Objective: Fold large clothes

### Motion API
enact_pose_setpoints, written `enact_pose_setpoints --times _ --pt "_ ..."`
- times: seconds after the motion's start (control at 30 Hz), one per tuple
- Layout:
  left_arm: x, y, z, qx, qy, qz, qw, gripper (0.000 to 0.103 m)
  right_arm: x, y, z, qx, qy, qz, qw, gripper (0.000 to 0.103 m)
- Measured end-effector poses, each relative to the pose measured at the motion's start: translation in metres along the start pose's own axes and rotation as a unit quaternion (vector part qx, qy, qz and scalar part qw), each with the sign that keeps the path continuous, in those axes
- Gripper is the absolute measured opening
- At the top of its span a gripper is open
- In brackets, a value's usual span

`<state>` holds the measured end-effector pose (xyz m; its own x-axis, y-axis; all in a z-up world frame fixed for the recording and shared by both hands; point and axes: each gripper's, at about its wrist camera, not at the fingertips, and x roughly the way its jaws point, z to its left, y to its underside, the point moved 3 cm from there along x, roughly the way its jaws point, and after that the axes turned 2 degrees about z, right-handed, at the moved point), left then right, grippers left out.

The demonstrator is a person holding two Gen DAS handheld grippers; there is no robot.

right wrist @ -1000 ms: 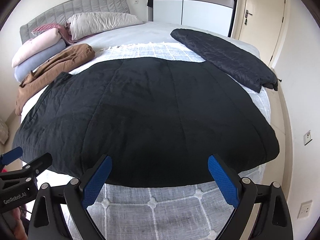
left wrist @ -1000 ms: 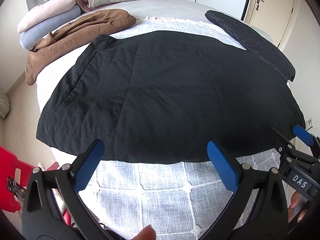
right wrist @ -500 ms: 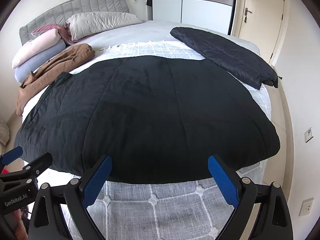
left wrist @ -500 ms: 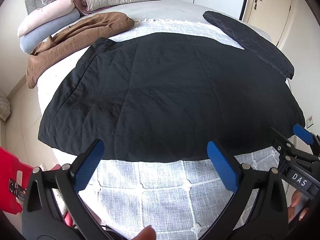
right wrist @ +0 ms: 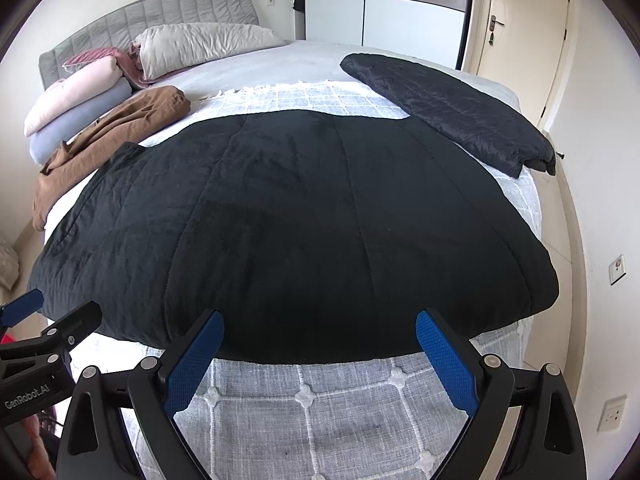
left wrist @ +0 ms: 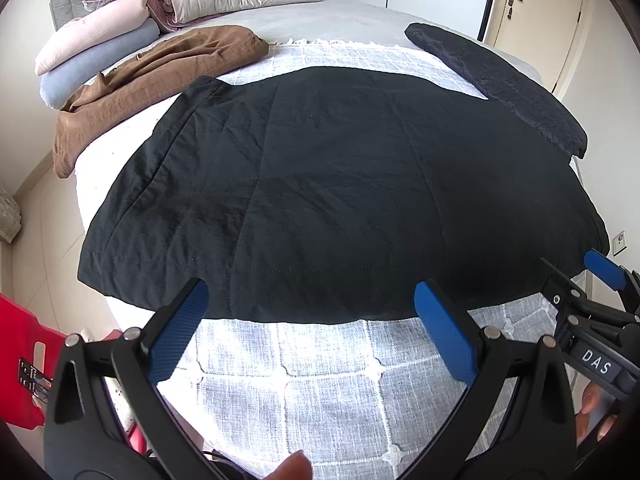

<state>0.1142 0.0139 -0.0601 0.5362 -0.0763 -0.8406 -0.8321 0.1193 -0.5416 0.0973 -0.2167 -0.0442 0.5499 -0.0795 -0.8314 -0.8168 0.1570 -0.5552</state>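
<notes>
A large black quilted garment (left wrist: 340,192) (right wrist: 296,232) lies spread flat across the bed, its near hem just beyond both grippers. My left gripper (left wrist: 312,320) is open above the pale checked blanket (left wrist: 320,380), holding nothing. My right gripper (right wrist: 320,348) is also open and empty, above the same blanket (right wrist: 320,412) near the hem. The right gripper shows at the right edge of the left wrist view (left wrist: 600,280), and the left gripper at the left edge of the right wrist view (right wrist: 36,320).
A folded black padded garment (right wrist: 448,108) lies at the bed's far right. A crumpled brown garment (left wrist: 152,76), rolled pink and blue bedding (left wrist: 92,52) and a pillow (right wrist: 200,42) sit at the far left. A red object (left wrist: 20,360) stands on the floor at left.
Both grippers have risen and drawn back slightly, so the garment sits a little lower and farther off. Both stay open.
</notes>
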Motion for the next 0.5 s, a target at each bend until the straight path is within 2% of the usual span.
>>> enact_pose_setpoints --times 0.5 --pt "0.0005 0.0000 -0.0001 0.000 0.000 0.002 1.0000 0.103 0.0004 0.0009 0.0007 -0.002 -0.001 0.003 1.000 0.098"
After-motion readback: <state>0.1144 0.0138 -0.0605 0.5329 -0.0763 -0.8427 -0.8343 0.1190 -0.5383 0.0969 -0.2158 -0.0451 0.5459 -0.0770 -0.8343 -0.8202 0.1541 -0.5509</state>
